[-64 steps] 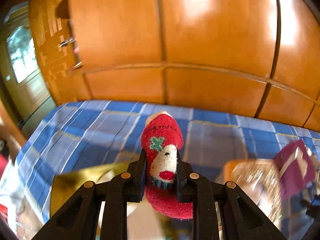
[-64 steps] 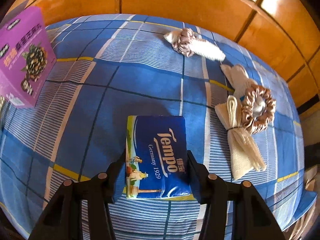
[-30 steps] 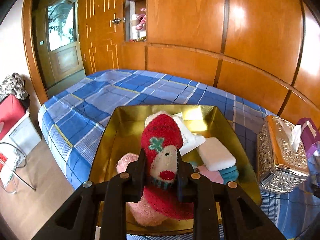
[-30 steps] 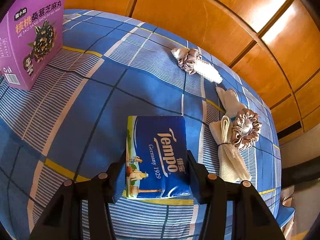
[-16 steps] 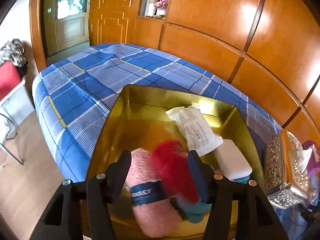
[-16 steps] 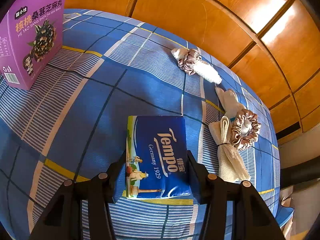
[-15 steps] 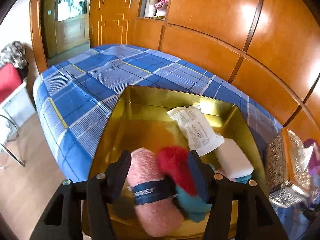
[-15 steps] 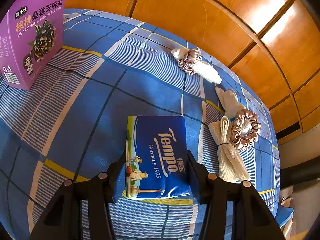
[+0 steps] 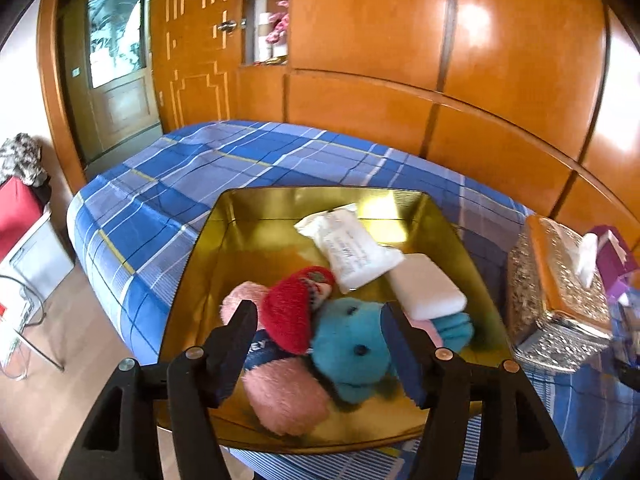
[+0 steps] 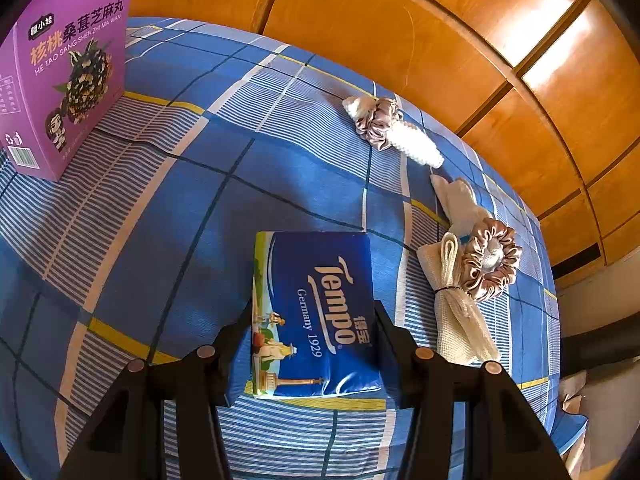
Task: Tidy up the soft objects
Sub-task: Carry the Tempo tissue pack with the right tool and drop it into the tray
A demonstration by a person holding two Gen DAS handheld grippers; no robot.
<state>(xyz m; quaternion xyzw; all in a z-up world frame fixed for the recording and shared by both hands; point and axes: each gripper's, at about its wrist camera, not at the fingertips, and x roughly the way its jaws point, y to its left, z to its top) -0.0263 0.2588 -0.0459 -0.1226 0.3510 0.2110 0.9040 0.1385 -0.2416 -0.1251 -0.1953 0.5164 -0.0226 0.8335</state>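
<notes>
In the left wrist view a gold tray sits on the blue plaid bed. In it lie a red sock, a pink fuzzy roll, a teal plush, a white wipes pack and a white pad. My left gripper is open and empty above them. In the right wrist view my right gripper is shut on a blue Tempo tissue pack above the bed.
A silver tissue box stands right of the tray. A purple snack box stands at the left. Two scrunchies, a white clip and a tied cream cloth lie on the bed.
My left gripper opened and dropped the red sock into the gold tray, then drew back a little. My right gripper kept still with the tissue pack.
</notes>
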